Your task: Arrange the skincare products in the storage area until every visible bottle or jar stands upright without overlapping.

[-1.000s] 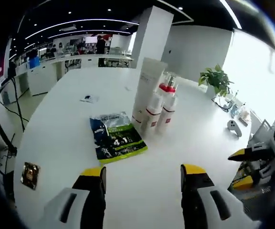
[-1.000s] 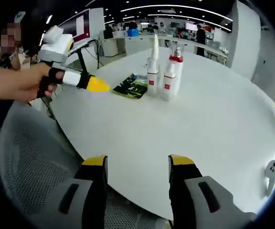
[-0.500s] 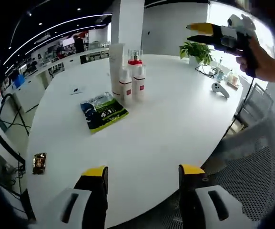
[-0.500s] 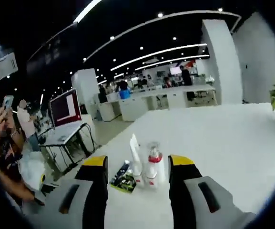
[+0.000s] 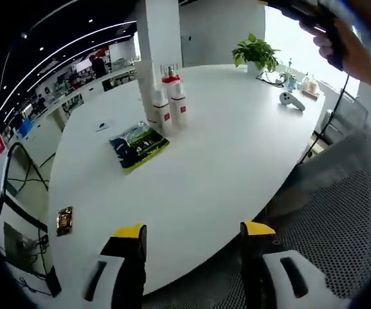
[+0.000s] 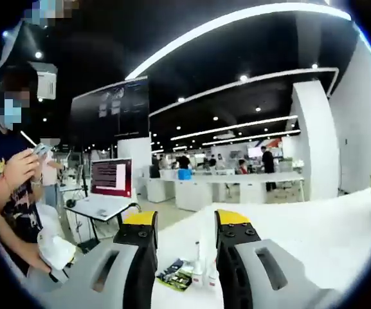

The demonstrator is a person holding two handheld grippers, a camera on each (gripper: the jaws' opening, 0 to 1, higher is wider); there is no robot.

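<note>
Skincare bottles (image 5: pixel 166 103) stand upright in a tight cluster on the white table (image 5: pixel 224 161), just beside a flat green packet (image 5: pixel 138 144); whether any overlap is hard to tell from afar. The left gripper (image 5: pixel 193 233) hangs open and empty over the table's near edge; the right gripper (image 6: pixel 185 223), jaws parted, holds nothing. The arranging looks essentially finished.

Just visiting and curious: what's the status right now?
Both claws open, empty: left claw off the table edge, right claw raised high. Bottles upright, clustered beside flat packet. Nothing blocking.
</note>
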